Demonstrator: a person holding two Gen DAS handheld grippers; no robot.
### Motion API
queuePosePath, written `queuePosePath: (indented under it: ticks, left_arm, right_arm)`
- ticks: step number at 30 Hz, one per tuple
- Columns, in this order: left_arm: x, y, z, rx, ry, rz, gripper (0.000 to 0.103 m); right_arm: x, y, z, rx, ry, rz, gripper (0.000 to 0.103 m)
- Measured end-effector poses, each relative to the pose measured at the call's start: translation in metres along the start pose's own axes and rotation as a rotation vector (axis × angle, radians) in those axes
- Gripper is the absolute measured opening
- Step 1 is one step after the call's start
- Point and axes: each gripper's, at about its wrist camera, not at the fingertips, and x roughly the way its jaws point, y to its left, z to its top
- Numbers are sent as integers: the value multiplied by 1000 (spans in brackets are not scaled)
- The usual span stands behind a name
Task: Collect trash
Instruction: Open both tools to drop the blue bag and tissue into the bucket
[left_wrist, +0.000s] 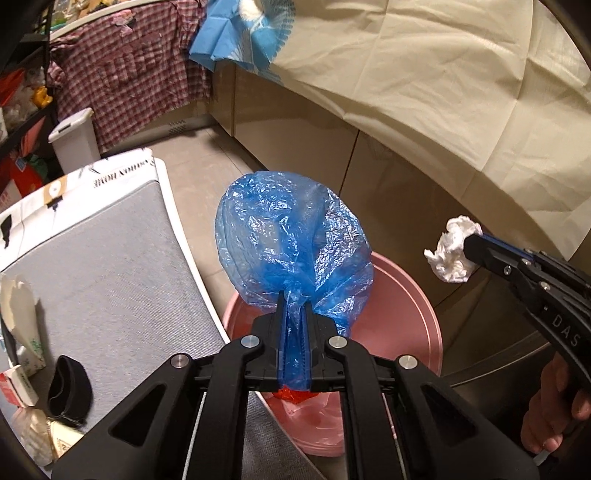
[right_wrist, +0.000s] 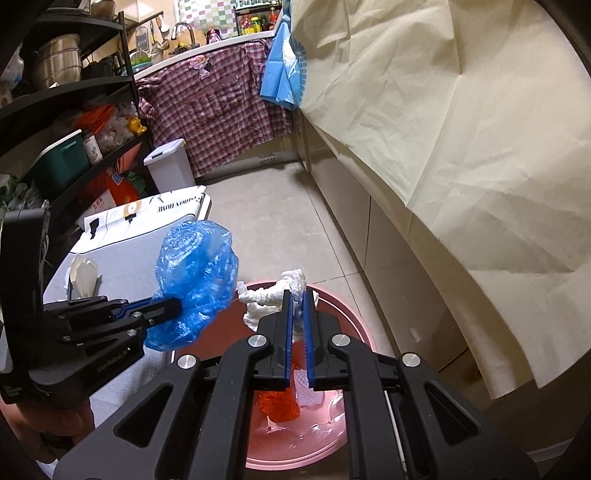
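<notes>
Blue plastic bag (left_wrist: 291, 251) pinched in left gripper (left_wrist: 294, 325), hanging over the pink bin (left_wrist: 413, 325). Crumpled white tissue (right_wrist: 273, 295) clamped in right gripper (right_wrist: 298, 310), at bag's 3 o'clock, over the bin's far rim. Step: drop-off. Next: open both jaws; tissue likely needs nudging inward first.

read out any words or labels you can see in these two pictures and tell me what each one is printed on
"FASHION HOME": on the white printed end of the grey padded board, partly hidden at its start; upside down in the left wrist view.
"DAS": white letters on the black right gripper body, cut off.
"GenRobot.AI": faint, on the black left gripper body; a guess.
Red and white cartons and orange shelf packages: too blurred to read.
</notes>
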Motion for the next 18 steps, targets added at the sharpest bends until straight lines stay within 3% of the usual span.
queuePosePath:
  ticks: [2, 5, 6, 18]
  left_arm:
    - [3, 0, -2, -2, 11, -3, 20]
    - [3, 2, -3, -18, 4, -8, 36]
    - [2, 3, -3, -25, 2, -8, 36]
    - [-13, 9, -5, -37, -21, -2, 36]
  right_arm:
    - [3, 0, 0, 5, 10, -5, 12]
    - [5, 0, 1, 9, 14, -10, 32]
    - [6, 0, 1, 9, 15, -12, 38]
    - [6, 0, 0, 9, 6, -15, 38]
